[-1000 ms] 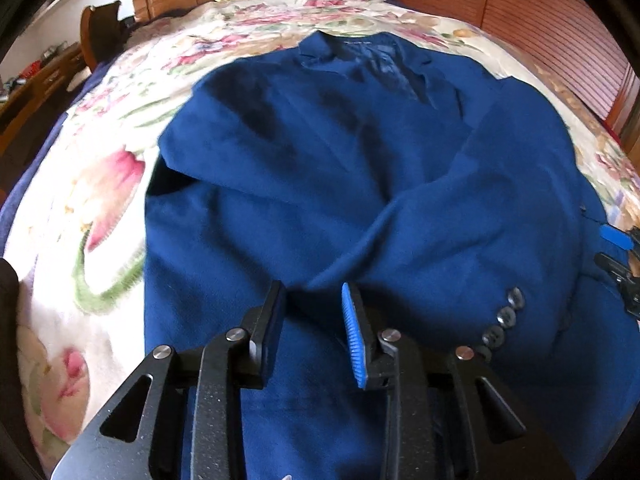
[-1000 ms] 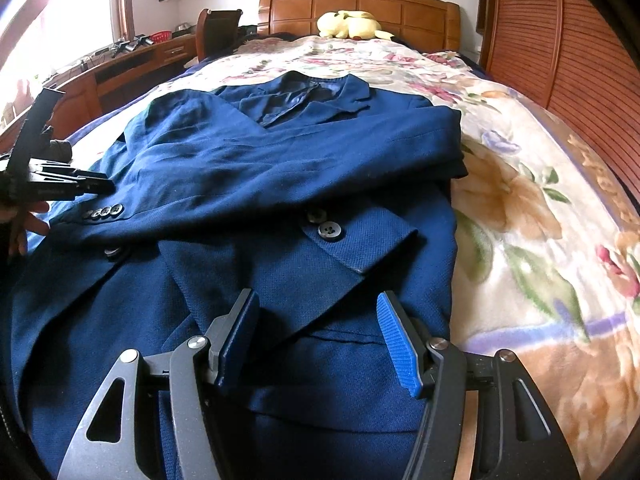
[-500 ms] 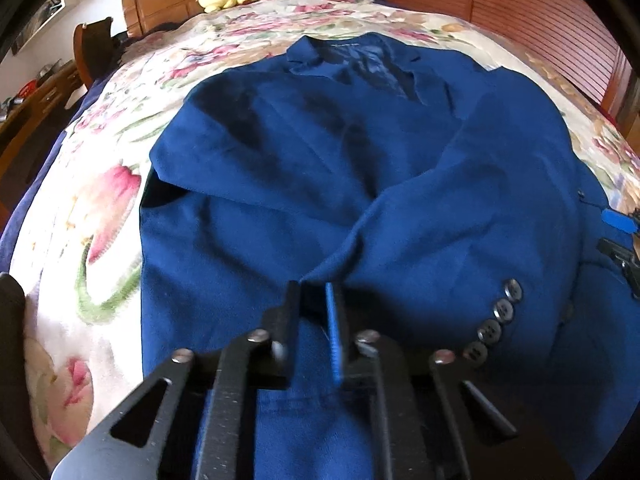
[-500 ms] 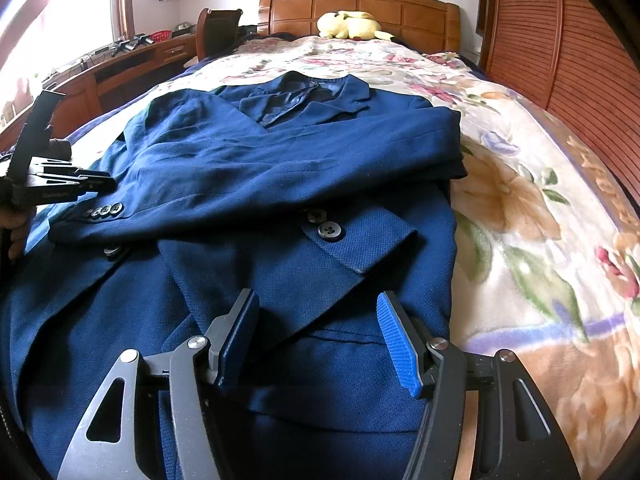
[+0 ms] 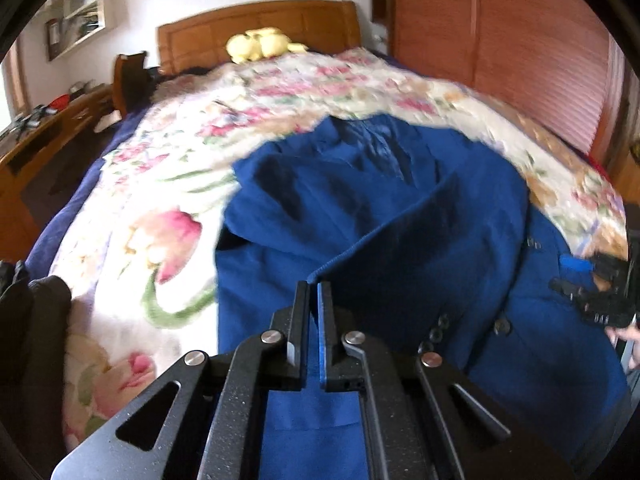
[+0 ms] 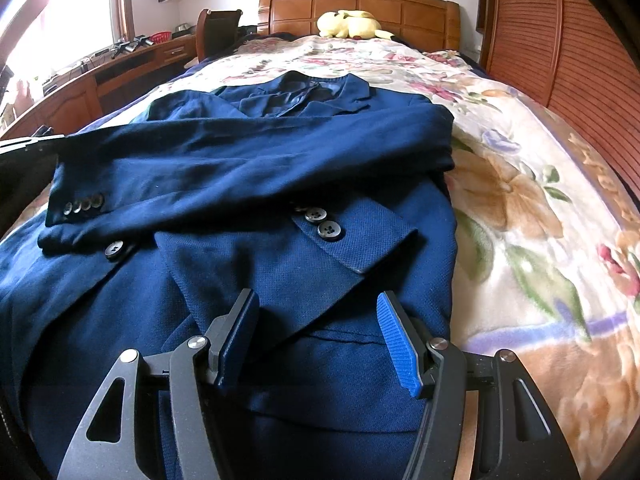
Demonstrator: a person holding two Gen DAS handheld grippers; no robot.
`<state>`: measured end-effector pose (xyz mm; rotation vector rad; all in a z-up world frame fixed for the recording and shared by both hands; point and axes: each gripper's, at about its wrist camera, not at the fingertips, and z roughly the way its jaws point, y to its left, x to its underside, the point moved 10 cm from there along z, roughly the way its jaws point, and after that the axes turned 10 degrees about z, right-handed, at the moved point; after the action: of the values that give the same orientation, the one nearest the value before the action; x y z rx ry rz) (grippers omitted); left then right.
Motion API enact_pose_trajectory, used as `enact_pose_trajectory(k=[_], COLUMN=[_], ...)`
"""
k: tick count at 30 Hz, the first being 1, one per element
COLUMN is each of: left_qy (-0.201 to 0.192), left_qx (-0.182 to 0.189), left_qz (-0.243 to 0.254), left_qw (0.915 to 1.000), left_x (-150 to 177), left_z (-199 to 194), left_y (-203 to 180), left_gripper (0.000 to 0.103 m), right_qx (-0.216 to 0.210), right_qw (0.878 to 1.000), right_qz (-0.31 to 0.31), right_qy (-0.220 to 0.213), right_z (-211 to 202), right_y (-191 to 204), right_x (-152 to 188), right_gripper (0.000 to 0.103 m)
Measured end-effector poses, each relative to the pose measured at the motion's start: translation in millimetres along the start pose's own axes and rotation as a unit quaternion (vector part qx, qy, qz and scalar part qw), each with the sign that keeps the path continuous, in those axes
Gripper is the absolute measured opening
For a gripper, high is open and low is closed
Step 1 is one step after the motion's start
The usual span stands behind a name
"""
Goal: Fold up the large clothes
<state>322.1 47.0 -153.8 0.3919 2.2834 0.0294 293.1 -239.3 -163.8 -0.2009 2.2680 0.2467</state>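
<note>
Where the floral bedspread (image 6: 520, 184) lies, a dark blue jacket (image 6: 248, 160) spread flat — sleeves crossed over the chest, cuff buttons (image 6: 324, 224) showing, collar toward the headboard (image 6: 360, 12). Left gripper (image 5: 314, 296) pinched shut on a raised fold of jacket cloth. Right gripper (image 6: 318, 320) spread wide, empty, low over the hem.

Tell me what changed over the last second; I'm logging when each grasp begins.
The left tool went from open to shut on the blue jacket, pinching its fabric and lifting it: its view now tilts up and blurs. The right tool stayed open over the jacket's lower part. The crossed sleeves and the yellow plush toy are unchanged.
</note>
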Motion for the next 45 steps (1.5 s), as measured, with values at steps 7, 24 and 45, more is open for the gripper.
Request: enact_pose_trajectory(k=[7,24,45], left_qy=[0.004,0.038,0.078], left_qx=[-0.022,0.011,-0.011], left_qz=[-0.013,-0.006,-0.053], left_qw=[0.9997,0.9992,0.9955], left_x=[-3,76,173], left_z=[4,-41,-79], left_y=[23,8,29], left_gripper=[0.004,0.028,0.034], right_qx=[0.000,-0.001,0.003], right_qw=[1.000,1.000,1.000], right_qz=[0.000,0.001,-0.003], right_qy=[-0.001,0.000,-0.003], right_z=[0,0,1], right_y=[0,-1,-1], right_x=[0,0,-1], right_gripper=[0.063,0.063,0.064])
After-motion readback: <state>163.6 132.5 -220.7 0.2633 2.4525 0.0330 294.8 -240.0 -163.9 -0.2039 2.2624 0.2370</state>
